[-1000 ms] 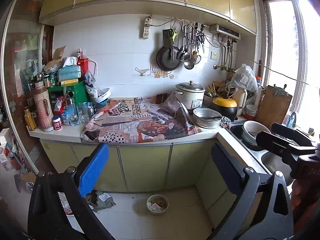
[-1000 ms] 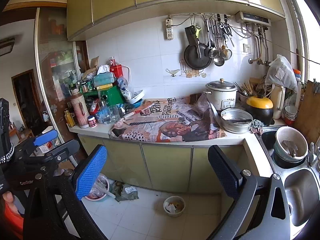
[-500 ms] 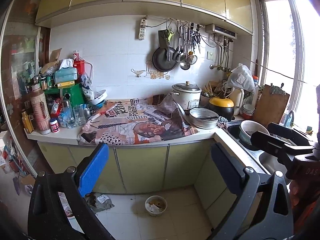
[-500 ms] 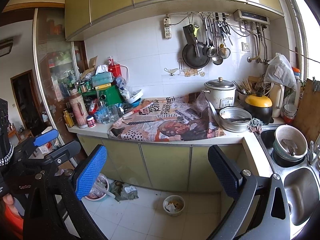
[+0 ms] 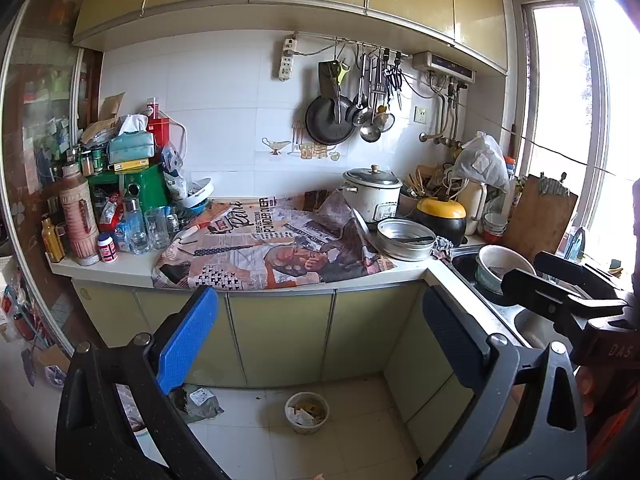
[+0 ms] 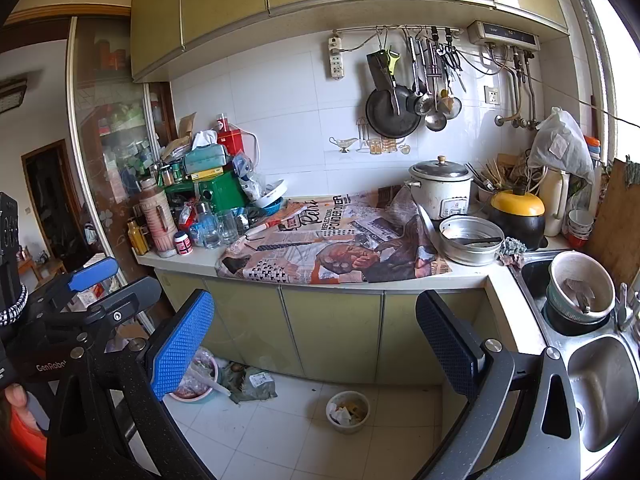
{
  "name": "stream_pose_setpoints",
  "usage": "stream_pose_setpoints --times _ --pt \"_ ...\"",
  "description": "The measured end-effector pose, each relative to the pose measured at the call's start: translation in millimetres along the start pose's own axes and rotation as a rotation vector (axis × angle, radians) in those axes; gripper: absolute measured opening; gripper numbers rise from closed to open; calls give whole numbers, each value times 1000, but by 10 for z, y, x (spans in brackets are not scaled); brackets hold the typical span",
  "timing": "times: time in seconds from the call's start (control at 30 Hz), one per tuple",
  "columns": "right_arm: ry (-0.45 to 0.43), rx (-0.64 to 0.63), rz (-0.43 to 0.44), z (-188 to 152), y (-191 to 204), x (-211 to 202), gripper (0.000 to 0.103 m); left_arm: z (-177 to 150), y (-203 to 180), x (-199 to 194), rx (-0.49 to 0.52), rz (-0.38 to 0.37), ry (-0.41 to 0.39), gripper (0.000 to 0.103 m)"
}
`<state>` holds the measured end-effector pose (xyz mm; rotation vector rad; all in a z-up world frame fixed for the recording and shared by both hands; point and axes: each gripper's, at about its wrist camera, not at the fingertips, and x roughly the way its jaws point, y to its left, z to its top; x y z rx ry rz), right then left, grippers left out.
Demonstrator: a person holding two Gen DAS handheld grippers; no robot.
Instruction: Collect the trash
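Olive-green glossy cabinets (image 5: 280, 332) carry a pale countertop (image 6: 460, 278), half of it under a creased printed newspaper (image 5: 260, 248). Both grippers held level at cabinet height, aimed at the counter. Left gripper (image 5: 320, 340): jaws spread wide, nothing between them; one textured blue pad, one dark. Right gripper (image 6: 316, 344): same, released and empty. Round aluminium pan (image 6: 472, 240) sits just beside the paper's edge. Trash on the tiled floor: small round bowl (image 6: 347, 411) of scraps, and a crumpled grey-green wrapper (image 6: 252, 384) near the cabinet base.
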<state>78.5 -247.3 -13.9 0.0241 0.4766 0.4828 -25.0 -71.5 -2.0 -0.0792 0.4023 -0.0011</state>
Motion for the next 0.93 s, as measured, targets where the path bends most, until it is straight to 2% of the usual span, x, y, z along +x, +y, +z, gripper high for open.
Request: stream_pose_setpoints --times 0.57,0.93 --pt "-1 -5 2 37 14 14 101 23 -5 11 -8 -7 1 102" --pt "17 14 7 76 -34 183 101 66 -45 258 -16 6 29 102"
